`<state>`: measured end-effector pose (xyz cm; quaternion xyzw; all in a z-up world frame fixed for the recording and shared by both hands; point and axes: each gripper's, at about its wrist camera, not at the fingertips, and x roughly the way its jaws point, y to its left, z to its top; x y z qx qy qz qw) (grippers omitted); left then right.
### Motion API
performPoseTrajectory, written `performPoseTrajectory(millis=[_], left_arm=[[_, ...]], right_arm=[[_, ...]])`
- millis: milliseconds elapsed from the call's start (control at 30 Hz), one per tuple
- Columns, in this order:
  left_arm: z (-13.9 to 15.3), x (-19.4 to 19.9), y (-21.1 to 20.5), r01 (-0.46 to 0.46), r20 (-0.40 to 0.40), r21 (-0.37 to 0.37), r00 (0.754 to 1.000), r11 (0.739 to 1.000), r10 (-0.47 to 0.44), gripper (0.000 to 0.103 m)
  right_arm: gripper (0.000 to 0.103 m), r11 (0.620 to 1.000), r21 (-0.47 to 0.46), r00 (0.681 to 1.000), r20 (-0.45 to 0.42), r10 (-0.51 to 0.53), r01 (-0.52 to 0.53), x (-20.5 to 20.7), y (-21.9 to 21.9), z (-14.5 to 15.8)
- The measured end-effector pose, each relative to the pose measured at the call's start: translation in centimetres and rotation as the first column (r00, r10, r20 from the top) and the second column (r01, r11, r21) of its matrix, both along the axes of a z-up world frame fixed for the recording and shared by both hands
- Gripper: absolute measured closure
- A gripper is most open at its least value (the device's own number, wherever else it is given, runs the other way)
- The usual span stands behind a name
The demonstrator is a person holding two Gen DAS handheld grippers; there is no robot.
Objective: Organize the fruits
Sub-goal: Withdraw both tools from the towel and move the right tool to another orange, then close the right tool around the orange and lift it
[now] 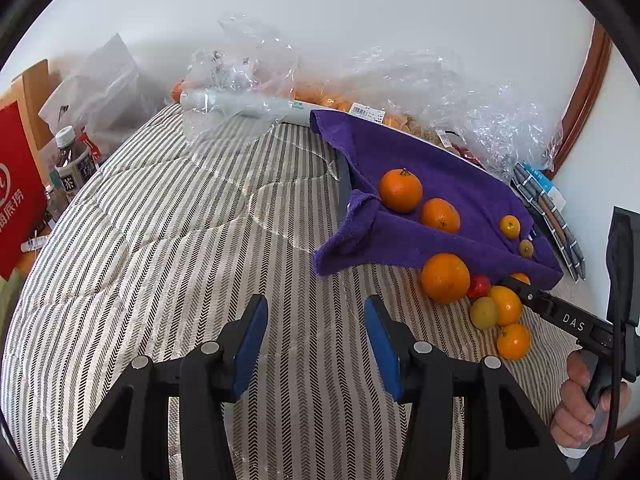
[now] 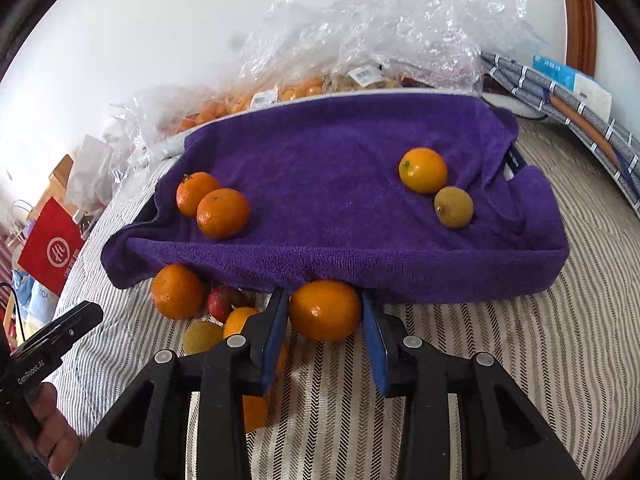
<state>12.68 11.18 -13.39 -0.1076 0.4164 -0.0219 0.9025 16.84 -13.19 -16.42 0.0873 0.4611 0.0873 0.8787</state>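
Observation:
A purple towel (image 2: 340, 184) covers a tray on the striped bed. On it lie two oranges at the left (image 2: 222, 212), and a small orange fruit (image 2: 423, 170) with a greenish one (image 2: 453, 207) at the right. My right gripper (image 2: 325, 312) is shut on an orange (image 2: 325, 310) just in front of the towel's near edge. Loose fruit lies left of it: an orange (image 2: 177, 291), a red fruit (image 2: 224, 302) and a yellow one (image 2: 202, 336). My left gripper (image 1: 316, 320) is open and empty over the bed, left of the fruit pile (image 1: 445, 278).
Clear plastic bags of fruit (image 2: 360, 48) lie behind the towel by the wall. A striped folded cloth (image 2: 560, 104) is at the right. A red bag (image 1: 16, 184) and bottles (image 1: 74, 164) stand left of the bed.

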Motion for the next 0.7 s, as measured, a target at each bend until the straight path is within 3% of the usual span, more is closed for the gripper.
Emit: performPoseTrajectory(millis=[200,467,700], left_arm=[[0.1,-0.1,-0.6,0.023,0.009,0.024,1.000,0.999,-0.023,0.055],[0.0,-0.1,-2.4,0.143,0.013,0.017,0.990,0.990,-0.143,0.055],[-0.7,1.1,-3.0,0.148,-0.062,-0.026,0.987,0.989,-0.149,0.051]], right_arm=[[0.067,1.000,-0.012,0.998,0.062,-0.028,0.028,-1.7,-1.4,1.0],[0.067,0.987,-0.150,0.992,0.119,-0.035,0.053,-5.3,-5.0,1.4],[0.067,0.997,-0.032,0.988,0.141,-0.070,0.075,-6.4,-8.1,1.7]])
